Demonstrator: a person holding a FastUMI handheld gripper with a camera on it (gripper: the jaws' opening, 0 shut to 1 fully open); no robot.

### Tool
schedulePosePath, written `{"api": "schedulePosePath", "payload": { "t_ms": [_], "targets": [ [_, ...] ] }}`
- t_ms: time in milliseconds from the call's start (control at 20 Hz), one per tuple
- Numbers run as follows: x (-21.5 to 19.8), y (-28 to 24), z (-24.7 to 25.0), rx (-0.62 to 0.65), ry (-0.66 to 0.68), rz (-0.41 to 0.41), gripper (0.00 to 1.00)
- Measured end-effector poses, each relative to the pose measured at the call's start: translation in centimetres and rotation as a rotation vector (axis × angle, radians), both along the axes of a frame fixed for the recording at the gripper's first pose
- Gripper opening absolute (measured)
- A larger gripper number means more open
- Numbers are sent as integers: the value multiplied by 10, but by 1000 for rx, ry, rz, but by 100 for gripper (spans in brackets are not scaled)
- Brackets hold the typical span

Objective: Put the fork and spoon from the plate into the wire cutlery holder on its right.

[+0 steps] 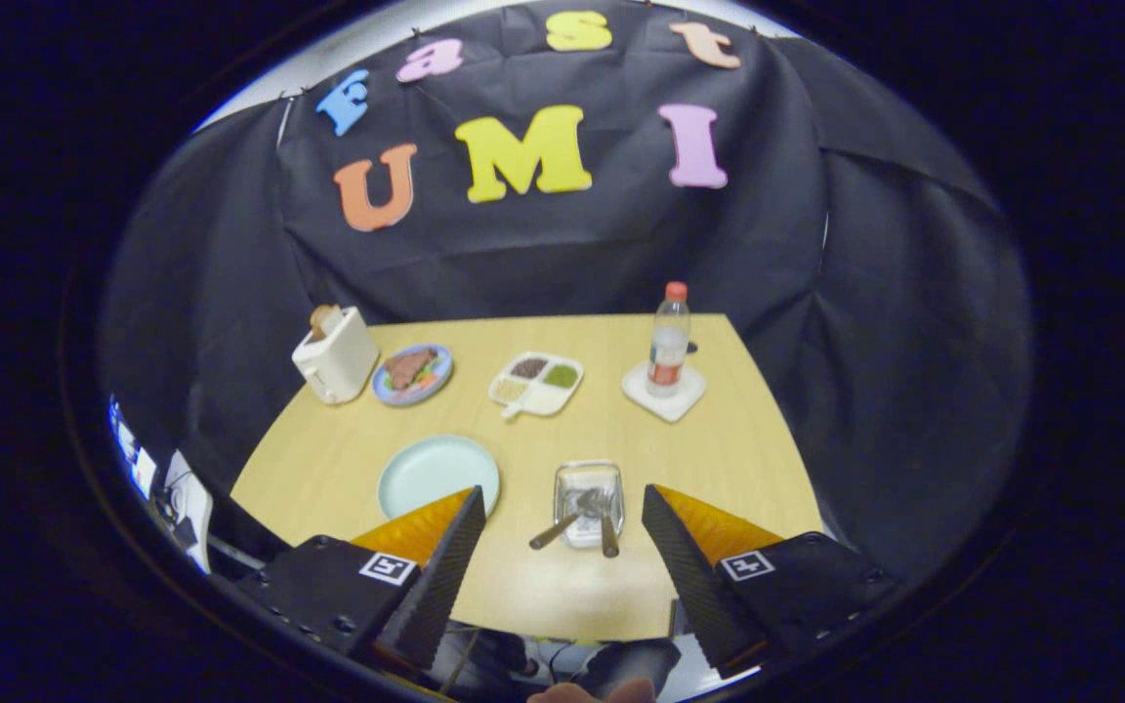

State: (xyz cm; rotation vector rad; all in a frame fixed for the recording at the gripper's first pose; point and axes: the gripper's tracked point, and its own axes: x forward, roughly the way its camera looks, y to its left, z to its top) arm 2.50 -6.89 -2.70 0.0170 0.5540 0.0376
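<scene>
Seen from above the near edge of a pale wooden table (523, 586): gripper (562, 503) raised over the tabletop, jaws spread wide, nothing held between them. Ahead of the fingertips and framed by the gap between the two fingers, the wire cutlery holder (589, 498), standing on the table, apart from both fingers. Resting in the holder, two pieces of cutlery, heads down inside the basket and wooden-looking handles leaning out over its near rim toward the gripper: one handle (553, 532) angled to the left, the other handle (609, 537) pointing nearly straight back. Which of the two is the fork and which the spoon, impossible to tell from the heads, bunched together and blurred inside the wire. Left of the holder, a pale blue-green plate (431, 469), bare, its near edge partly hidden behind the left finger (445, 561). Right finger (685, 557) well clear of the holder on the other side.

Farther back, beyond the holder: a divided white tray (535, 384) with dark, green and pale fillings; to its left a blue plate of food (412, 373) and a cream toaster (335, 366) with toast standing in its slot; to the right a clear bottle (669, 342) with a red cap, upright on a white square coaster (664, 395).
</scene>
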Motion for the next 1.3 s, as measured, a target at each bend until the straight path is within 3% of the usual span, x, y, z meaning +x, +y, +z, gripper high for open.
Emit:
{"api": "schedulePosePath", "payload": {
  "t_ms": [300,450,700,850,1100,1300],
  "targets": [
    [-43,25,59,-18,-444,-27,96],
    [-56,36,57,-10,-553,-51,96],
    [-63,55,35,-35,-647,-88,96],
    [-61,70,17,-20,-624,-81,96],
    [-65,81,32,-126,-680,-67,96],
    [-66,83,27,-88,-666,-75,96]
  ]
}}
